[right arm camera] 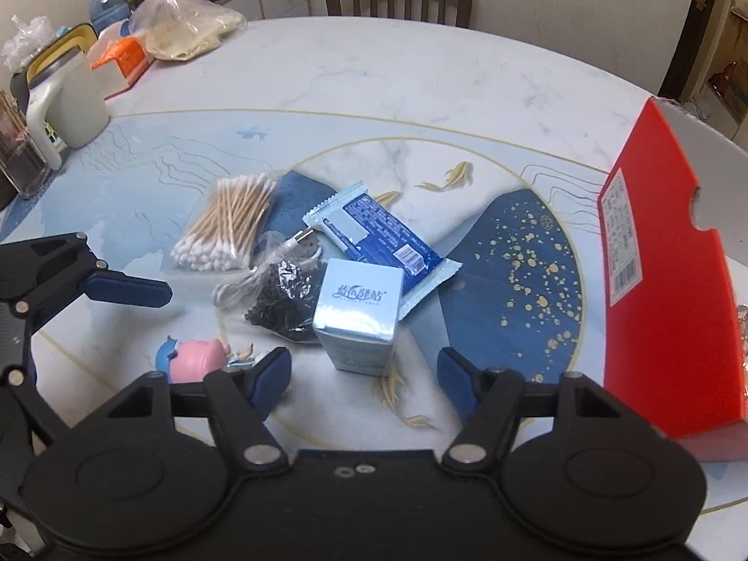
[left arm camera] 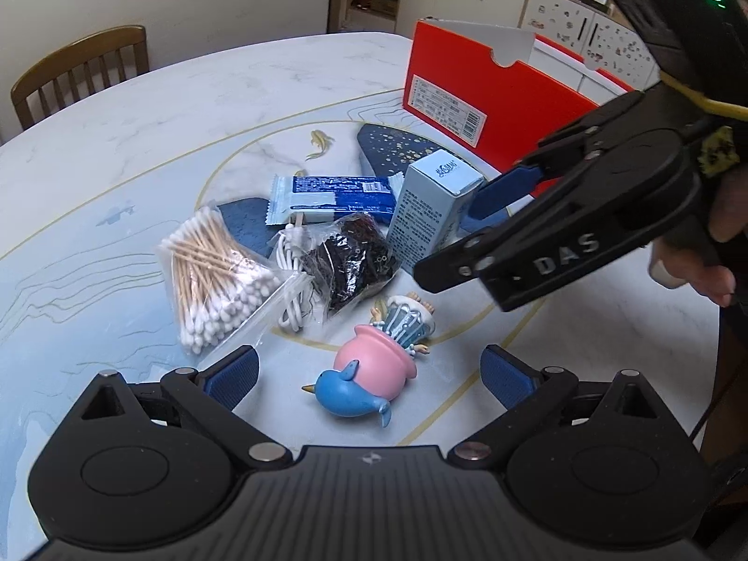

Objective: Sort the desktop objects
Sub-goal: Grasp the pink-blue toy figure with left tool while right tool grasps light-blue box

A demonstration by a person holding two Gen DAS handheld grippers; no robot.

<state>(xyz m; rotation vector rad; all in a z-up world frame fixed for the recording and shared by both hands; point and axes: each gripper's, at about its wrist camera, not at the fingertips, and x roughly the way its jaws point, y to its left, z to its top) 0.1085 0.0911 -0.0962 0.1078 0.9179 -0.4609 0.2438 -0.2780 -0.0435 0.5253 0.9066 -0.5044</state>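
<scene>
left of the pale blue carton (right arm camera: pixel 357 315), which stands upright mid-table, my left tongs (left arm camera: pixel 369 376) hang spread wide and empty over the pink and blue figurine (left arm camera: pixel 369 374) lying on its side, with the cotton swab bag (right arm camera: pixel 224 226) further back. my right tongs (right arm camera: pixel 364 371) gape empty just in front of the carton, and the red box (right arm camera: pixel 664 290) stands well to its right.
</scene>
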